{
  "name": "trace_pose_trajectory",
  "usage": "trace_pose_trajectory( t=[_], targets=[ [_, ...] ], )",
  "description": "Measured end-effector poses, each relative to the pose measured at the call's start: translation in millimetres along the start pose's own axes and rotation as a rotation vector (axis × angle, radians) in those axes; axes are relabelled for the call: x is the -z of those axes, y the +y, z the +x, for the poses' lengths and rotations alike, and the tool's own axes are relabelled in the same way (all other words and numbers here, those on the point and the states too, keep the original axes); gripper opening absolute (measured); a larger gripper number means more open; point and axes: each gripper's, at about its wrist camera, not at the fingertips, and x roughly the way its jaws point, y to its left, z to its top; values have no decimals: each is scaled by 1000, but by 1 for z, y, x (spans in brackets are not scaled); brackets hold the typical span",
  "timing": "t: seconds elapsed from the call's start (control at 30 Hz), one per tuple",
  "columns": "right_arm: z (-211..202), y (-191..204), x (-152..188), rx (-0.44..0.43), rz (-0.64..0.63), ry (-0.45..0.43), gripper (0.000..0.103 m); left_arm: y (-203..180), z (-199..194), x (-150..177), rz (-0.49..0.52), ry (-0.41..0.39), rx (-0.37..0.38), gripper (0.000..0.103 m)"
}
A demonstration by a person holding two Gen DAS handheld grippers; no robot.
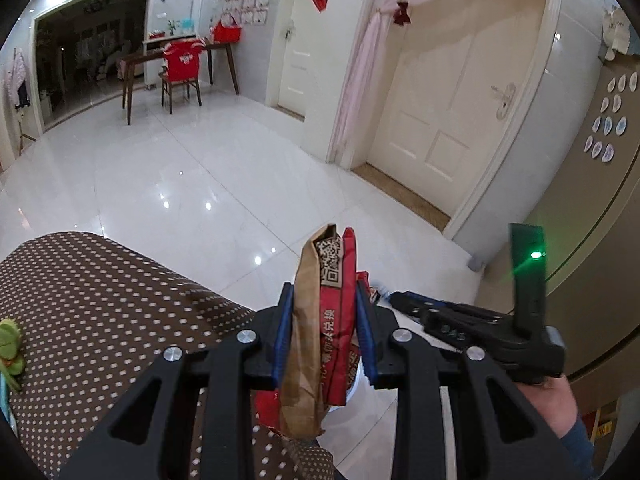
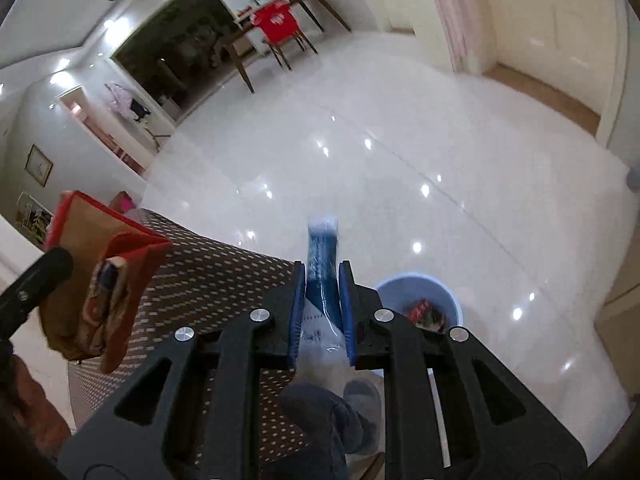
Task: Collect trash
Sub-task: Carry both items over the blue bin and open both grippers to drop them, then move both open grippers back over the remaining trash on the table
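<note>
My left gripper is shut on a flattened red and brown paper bag with a QR code, held above the edge of the dotted brown tablecloth. The same bag shows at the left of the right wrist view. My right gripper is shut on a blue and clear plastic wrapper, held above the floor near the table's edge. A light blue bin with trash inside stands on the floor just right of and below the right gripper.
The right gripper's body reaches in at the right of the left wrist view. A green toy lies on the table's left. White glossy floor stretches ahead; a desk with a red-covered chair and cream doors stand beyond.
</note>
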Motion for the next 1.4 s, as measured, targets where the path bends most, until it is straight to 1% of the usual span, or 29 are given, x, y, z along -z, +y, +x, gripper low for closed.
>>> trace_pose_trajectory(
  t=[0.03, 0.07, 0.1, 0.17, 0.27, 0.33, 0.37, 0.4, 0.47, 0.5, 0.53, 0.57, 0.6, 0.63, 0.7, 0.8, 0.9, 1.03, 1.27, 1.4],
  targets=[
    [5, -6, 0, 4, 13, 7, 35, -1, 6, 0, 1, 11, -1, 28],
    [11, -13, 0, 12, 37, 17, 64, -2, 16, 0, 0, 27, 1, 28],
    [12, -21, 2, 14, 60, 17, 71, -3, 24, -1, -1, 42, 3, 28],
    [11, -31, 2, 9, 105, 9, 71, -5, 41, -1, 2, 70, 4, 28],
    [-1, -40, 0, 22, 125, -25, 78, -5, 64, -4, 1, 112, 16, 28],
    [-12, -45, -2, 24, 139, -49, 80, -5, 78, -3, 1, 141, 24, 29],
    [-18, -48, -4, 32, 147, -64, 83, -5, 87, -4, 0, 164, 34, 29],
    [-25, -50, -6, 40, 156, -82, 87, -6, 96, -4, -1, 189, 43, 31],
    [-36, -53, -7, 42, 173, -112, 90, -6, 107, -4, 4, 222, 59, 36],
    [-40, -53, -9, 45, 176, -122, 91, -7, 112, -4, 5, 235, 62, 47],
    [-43, -53, -12, 48, 174, -131, 92, -6, 117, -4, 4, 243, 58, 69],
    [-47, -50, -13, 47, 167, -141, 92, -5, 118, -3, 1, 239, 46, 81],
    [-48, -48, -16, 46, 161, -147, 94, -3, 116, -3, -2, 228, 34, 87],
    [-50, -46, -16, 45, 157, -151, 94, -1, 113, -4, -5, 207, 20, 87],
    [-51, -43, -17, 40, 146, -155, 95, 1, 108, -4, -5, 201, 22, 89],
    [-51, -36, -15, 43, 137, -152, 97, 3, 96, -4, 3, 176, -17, 92],
    [-46, -27, -17, 57, 121, -143, 97, 6, 77, -5, 11, 136, -46, 94],
    [-49, -8, -15, 82, 90, -156, 97, 7, 50, -6, 10, 86, -62, 94],
    [-67, 28, -12, 109, 19, -204, 97, 5, -1, -6, 25, -5, -83, 94],
    [-78, 55, -8, 120, -78, -255, 97, 5, -29, -5, 21, -54, -86, 94]
  ],
)
